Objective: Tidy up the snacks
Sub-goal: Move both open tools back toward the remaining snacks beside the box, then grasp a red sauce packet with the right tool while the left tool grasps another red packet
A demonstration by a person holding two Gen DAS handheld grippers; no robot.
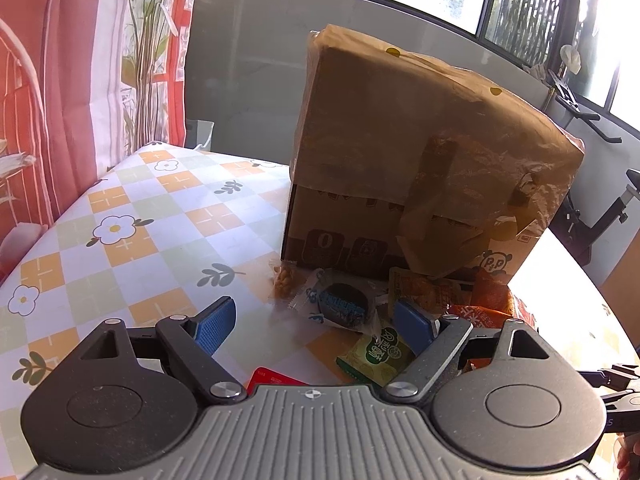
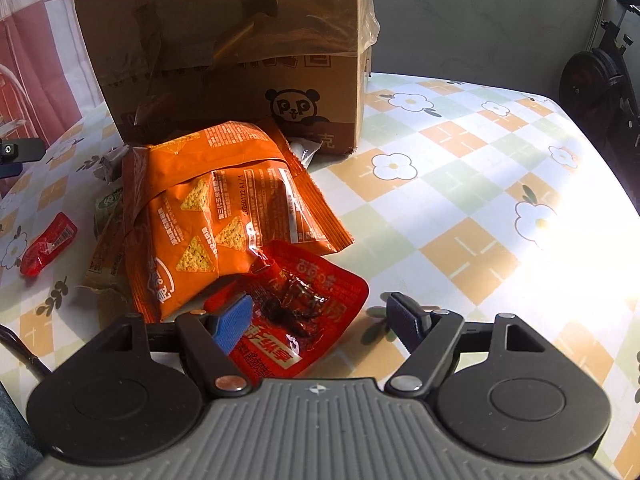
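**Snacks piled in front of carton**

Snack pile [image 2: 224, 208] sits on checked tablecloth [image 2: 460, 184], near side of cardboard box [image 2: 240, 48]. Right gripper [image 2: 324, 320] released, empty, hovering over red pouch [image 2: 304, 312]. Left gripper [image 1: 312, 320] released, empty, above round cookie pack [image 1: 340, 306].

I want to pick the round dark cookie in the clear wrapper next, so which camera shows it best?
The left wrist view: the wrapped cookie lies in plain sight just ahead of the open left gripper, in front of the cardboard box. The right wrist view does not show it; the orange chip bags fill that side.
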